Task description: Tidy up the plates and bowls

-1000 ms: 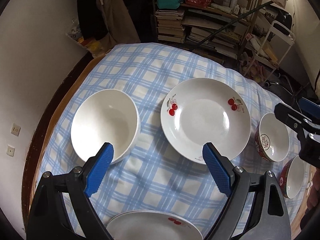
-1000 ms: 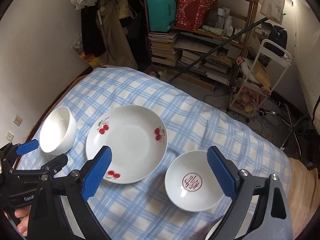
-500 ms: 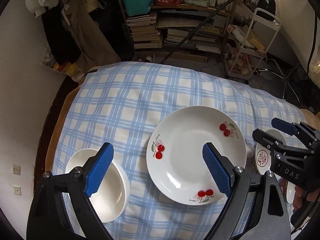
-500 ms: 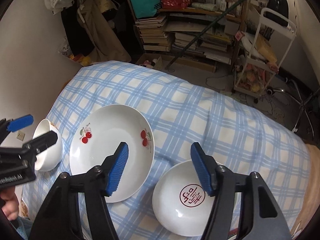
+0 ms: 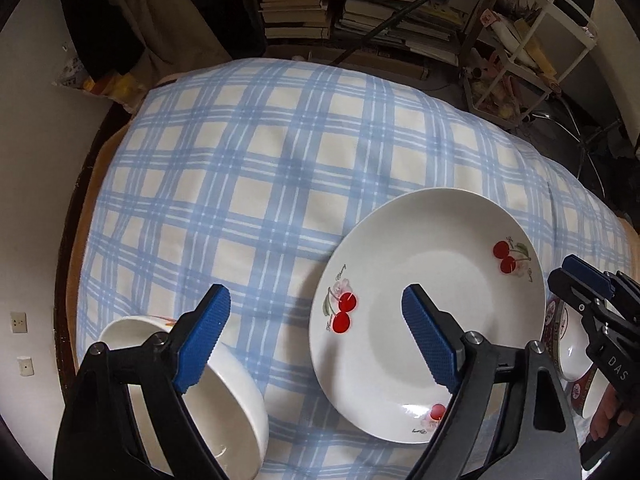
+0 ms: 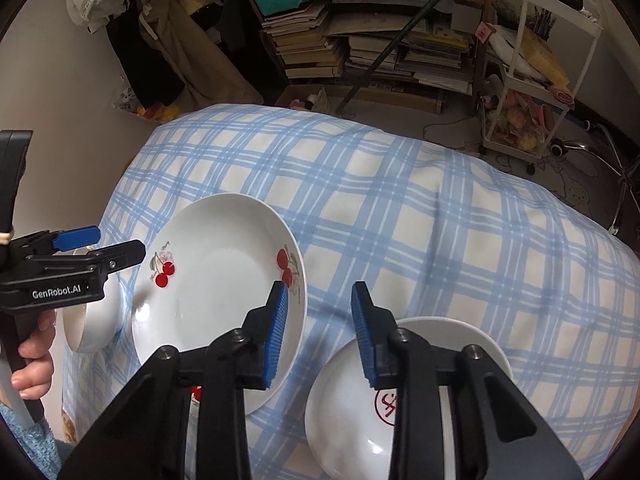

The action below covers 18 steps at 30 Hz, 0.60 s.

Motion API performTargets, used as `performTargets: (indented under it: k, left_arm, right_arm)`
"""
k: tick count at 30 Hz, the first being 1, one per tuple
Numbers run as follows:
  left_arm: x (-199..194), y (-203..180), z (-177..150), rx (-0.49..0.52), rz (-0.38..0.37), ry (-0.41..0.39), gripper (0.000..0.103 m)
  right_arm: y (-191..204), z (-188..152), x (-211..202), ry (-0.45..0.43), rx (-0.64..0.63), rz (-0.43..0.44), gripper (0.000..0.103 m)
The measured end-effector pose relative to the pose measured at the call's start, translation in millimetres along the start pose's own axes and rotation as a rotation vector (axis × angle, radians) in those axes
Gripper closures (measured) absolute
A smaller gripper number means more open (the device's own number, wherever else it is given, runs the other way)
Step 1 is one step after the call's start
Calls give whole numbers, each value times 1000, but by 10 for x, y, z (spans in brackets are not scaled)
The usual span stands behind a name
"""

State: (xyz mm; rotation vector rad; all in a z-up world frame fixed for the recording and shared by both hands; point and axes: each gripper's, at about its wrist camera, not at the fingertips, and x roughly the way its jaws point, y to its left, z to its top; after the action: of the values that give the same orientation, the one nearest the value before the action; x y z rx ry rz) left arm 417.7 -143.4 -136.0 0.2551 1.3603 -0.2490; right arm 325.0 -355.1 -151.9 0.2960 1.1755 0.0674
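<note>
A white cherry-print plate (image 5: 432, 304) lies on the blue checked cloth; it also shows in the right wrist view (image 6: 216, 280). A plain white bowl (image 5: 224, 412) sits to its left, under my left gripper's left finger. My left gripper (image 5: 316, 336) is open and empty, spanning the bowl's rim and the plate. My right gripper (image 6: 318, 332) is half closed and empty, between the plate's right edge and a white bowl with a red emblem (image 6: 352, 412). That bowl's red outer wall shows in the left wrist view (image 5: 568, 344).
The blue checked cloth (image 6: 440, 216) covers the table and falls off at the far edge. Stacked books (image 6: 312, 48) and a white trolley (image 6: 528, 80) stand on the floor beyond. The wall (image 5: 32, 184) is close on the left.
Both grippers have dropped closer to the dishes. My right gripper's jaws have narrowed from wide open. My left gripper has stayed open.
</note>
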Motion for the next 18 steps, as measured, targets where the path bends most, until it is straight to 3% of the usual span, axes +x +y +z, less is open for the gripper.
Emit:
performTargets:
  k: [5, 7, 9, 11, 13, 18]
  left_arm:
    - [87, -24, 4, 16, 7, 7, 25]
    - [128, -16, 9, 10, -32, 27, 41]
    - [173, -21, 13, 12, -57, 45, 50]
    - [227, -37, 15, 26, -90, 76, 52]
    - [279, -42, 4, 21, -83, 98, 67]
    - [312, -62, -30, 34, -39, 97, 82]
  right_arm:
    - [4, -2, 69, 26, 3, 5, 70]
    - [16, -1, 102, 44, 8, 15, 74]
    - [51, -2, 133, 59, -2, 18, 77]
    - [91, 4, 169, 81, -15, 14, 84]
    - [126, -2, 217, 108, -13, 20, 87]
    - [184, -15, 290, 153, -25, -20, 87]
